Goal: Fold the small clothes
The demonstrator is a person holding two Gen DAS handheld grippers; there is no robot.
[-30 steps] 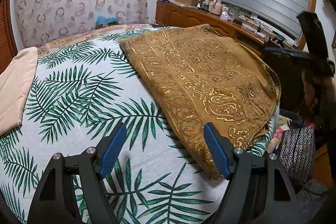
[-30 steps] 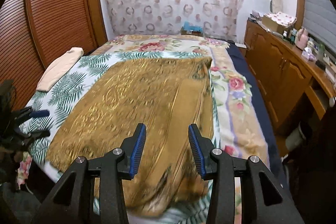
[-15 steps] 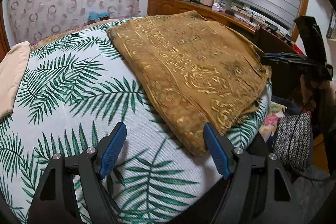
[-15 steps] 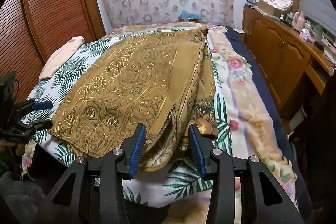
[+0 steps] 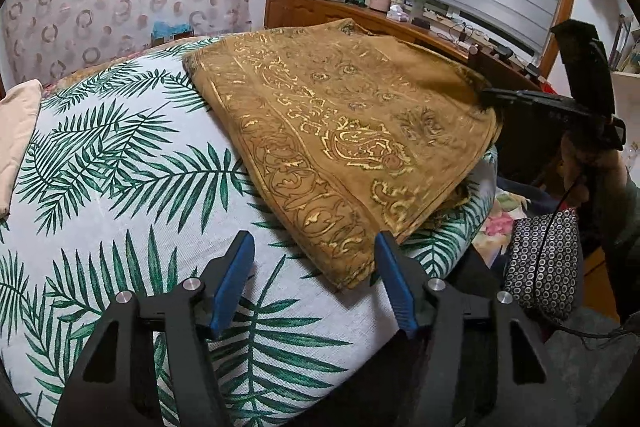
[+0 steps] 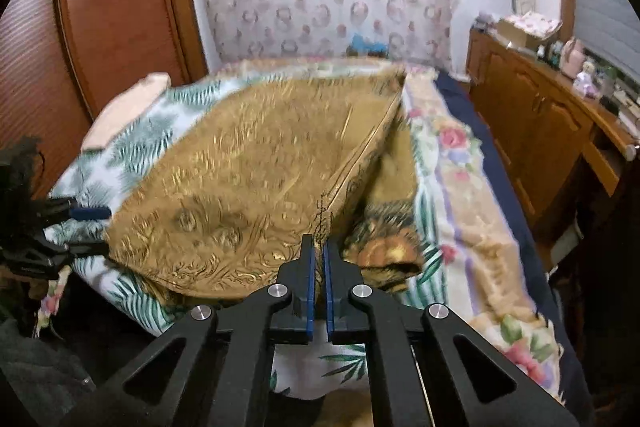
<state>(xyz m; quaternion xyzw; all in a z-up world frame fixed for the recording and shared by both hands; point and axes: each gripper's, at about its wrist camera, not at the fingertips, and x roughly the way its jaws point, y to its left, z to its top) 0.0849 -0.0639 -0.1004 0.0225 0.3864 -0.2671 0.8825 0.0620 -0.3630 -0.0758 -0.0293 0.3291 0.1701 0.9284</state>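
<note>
Right gripper (image 6: 319, 247): jaws clamped on near hem of gold-patterned cloth (image 6: 240, 187), which is lifted at that point | left gripper (image 5: 316, 259): jaws apart and closing, near corner of cloth between the fingers, not pressed | cloth: spread across palm-leaf bedspread (image 5: 120, 167), reaching the bed's near edge | folded beige garment (image 5: 16, 131): at bedspread's far left edge.

Both wrist views look steeply down, close over the bed (image 5: 120, 187), sharing the gold cloth (image 5: 340, 131).

The gold cloth (image 6: 248, 187) was smeared by motion; its right fold hid beneath; small items on the far dresser (image 6: 560, 115) stayed unreadable.
</note>
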